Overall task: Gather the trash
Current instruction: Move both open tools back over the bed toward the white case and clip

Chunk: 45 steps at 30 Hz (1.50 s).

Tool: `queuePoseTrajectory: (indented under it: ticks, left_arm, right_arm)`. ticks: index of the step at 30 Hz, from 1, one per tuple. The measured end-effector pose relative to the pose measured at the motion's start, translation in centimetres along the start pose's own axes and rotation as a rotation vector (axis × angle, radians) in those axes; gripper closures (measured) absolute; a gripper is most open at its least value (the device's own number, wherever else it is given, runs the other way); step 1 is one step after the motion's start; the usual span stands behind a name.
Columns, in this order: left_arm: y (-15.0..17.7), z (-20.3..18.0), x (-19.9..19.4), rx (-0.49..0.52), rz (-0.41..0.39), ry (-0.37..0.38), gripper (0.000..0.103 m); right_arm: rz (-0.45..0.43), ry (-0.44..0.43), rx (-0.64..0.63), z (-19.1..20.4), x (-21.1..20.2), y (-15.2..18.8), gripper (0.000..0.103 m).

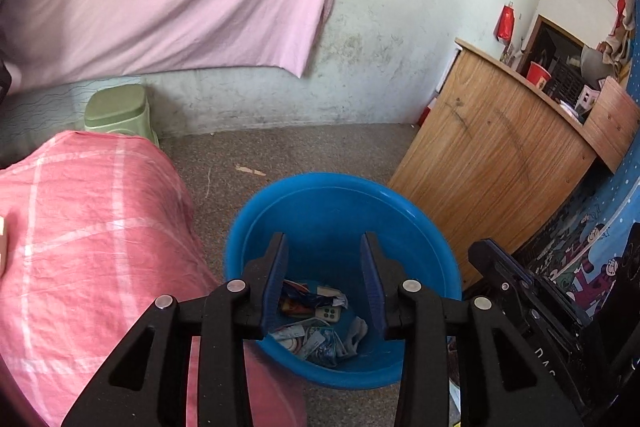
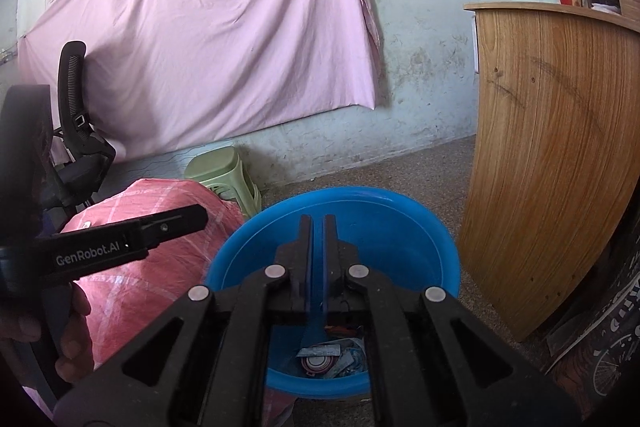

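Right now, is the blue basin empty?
No, the blue basin holds crumpled wrappers on its bottom.

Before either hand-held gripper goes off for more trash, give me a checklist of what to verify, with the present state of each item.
1. Left hand-held gripper free of trash: ok, jaws apart, nothing between them.
2. Right hand-held gripper free of trash: ok, jaws nearly together, only a thin empty gap.
3. Wrappers lie inside the blue basin: ok, piled on its bottom.
4. Basin upright on the floor: ok.
5. Floor free of trash: not ok, a pale scrap lies beyond the basin.
6. Pink checked cover free of trash: cannot tell, a pale object is cut off at the left wrist view's edge.
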<state>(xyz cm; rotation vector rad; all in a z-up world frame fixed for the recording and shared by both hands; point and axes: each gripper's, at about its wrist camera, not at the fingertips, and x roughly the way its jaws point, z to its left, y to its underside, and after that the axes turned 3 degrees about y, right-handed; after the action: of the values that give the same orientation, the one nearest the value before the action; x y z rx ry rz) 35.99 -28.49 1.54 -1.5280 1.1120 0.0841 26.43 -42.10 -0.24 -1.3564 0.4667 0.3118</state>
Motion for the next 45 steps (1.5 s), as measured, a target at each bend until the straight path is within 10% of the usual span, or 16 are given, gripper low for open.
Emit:
queuePoseTrajectory:
  ticks: [17, 27, 33, 45]
  left_arm:
    - [-0.3, 3.1, -11.1, 0.016, -0.220, -0.099, 0.064]
    - [1.0, 7.8, -19.6, -0.026, -0.362, -0.240, 0.035]
    - [3.2, 10.8, -24.6, -0.049, -0.483, -0.359, 0.006]
    - [8.1, 15.0, -28.6, -0.079, -0.532, -0.537, 0.004]
  right_arm:
    - [-0.128, -0.051, -0.039, 6.0, -4.4, -3.4, 0.033]
    - [-0.214, -0.135, -0.046, 11.8, -6.5, -4.4, 0.000]
    - [-0.262, -0.200, -0.063, 15.0, -7.4, -4.0, 0.000]
    - [-0.310, -0.304, -0.105, 20.8, -7.5, -2.1, 0.000]
